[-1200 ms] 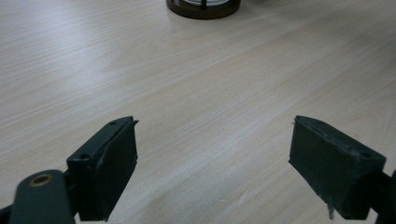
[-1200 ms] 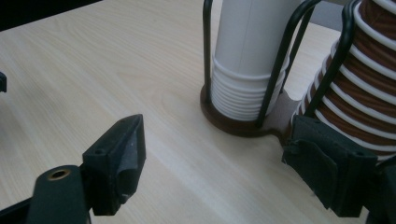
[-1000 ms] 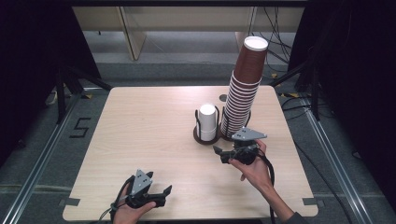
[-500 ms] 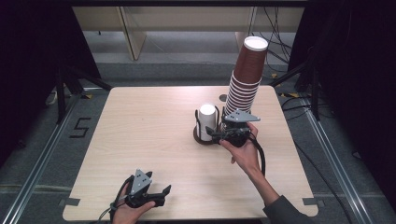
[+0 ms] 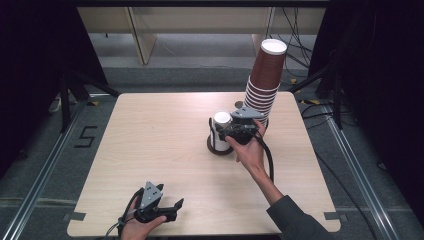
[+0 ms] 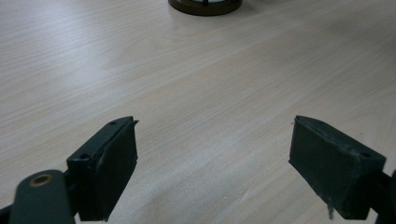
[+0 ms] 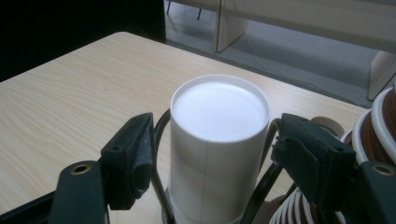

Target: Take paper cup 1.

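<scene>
A white cup (image 5: 221, 122) stands upside down in a dark wire holder with a round base (image 5: 218, 149) at mid-table. My right gripper (image 5: 225, 135) reaches it from the right, one jaw on each side of the cup (image 7: 219, 102). The jaws have just been closing, and a narrow gap still shows between each pad and the cup's wall. The holder's wires run up between the pads and the cup. A tall stack of brown cups (image 5: 264, 80) rises just behind the right hand. My left gripper (image 5: 175, 210) rests open near the table's front edge, with bare wood between its jaws (image 6: 215, 140).
The light wooden table (image 5: 150, 130) has bare room on its left half and along the front. The brown stack (image 7: 373, 135) stands close to the right jaw. The holder's base (image 6: 205, 5) lies far ahead of the left gripper. Dark floor and metal rails surround the table.
The right hand has moved left and away from in front of the brown stack to the white cup, and its jaws have narrowed around the cup. The left gripper has stayed put.
</scene>
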`<action>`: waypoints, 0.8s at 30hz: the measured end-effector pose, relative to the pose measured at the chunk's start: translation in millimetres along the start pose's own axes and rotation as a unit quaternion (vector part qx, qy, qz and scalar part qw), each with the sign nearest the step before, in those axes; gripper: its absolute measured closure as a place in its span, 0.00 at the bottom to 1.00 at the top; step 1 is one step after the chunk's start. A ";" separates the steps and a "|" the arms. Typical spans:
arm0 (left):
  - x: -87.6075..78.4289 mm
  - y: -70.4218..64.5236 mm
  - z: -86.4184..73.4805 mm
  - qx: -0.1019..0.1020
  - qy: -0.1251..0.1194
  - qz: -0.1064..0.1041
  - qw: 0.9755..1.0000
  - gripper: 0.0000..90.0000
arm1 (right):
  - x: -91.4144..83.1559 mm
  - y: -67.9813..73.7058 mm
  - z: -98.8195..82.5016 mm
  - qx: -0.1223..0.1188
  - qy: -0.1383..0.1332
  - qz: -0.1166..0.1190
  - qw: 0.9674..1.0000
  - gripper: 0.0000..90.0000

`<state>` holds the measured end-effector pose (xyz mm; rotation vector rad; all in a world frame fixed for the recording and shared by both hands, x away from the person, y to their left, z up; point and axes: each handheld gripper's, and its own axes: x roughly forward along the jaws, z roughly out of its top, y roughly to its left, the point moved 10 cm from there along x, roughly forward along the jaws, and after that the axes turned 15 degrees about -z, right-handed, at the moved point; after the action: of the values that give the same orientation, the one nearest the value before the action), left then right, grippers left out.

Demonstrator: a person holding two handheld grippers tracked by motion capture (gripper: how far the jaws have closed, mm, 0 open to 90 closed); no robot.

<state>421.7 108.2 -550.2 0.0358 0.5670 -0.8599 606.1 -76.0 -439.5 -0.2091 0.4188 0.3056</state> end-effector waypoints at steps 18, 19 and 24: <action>-0.5 -0.9 0.3 0.002 0.001 0.000 1.000 0.16 | 27.9 8.9 3.7 0.004 0.044 -0.019 0.999 0.37; -0.7 -0.9 0.3 0.001 0.002 0.002 1.000 0.16 | 29.4 8.3 3.8 0.005 0.044 -0.021 0.999 0.37; -1.2 -0.4 0.5 0.002 0.002 0.002 1.000 0.16 | 28.7 6.7 10.6 0.010 0.035 -0.023 0.999 0.38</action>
<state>421.0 108.6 -549.1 0.0425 0.5677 -0.8583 632.7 -59.8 -443.3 -0.2106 0.4849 0.2493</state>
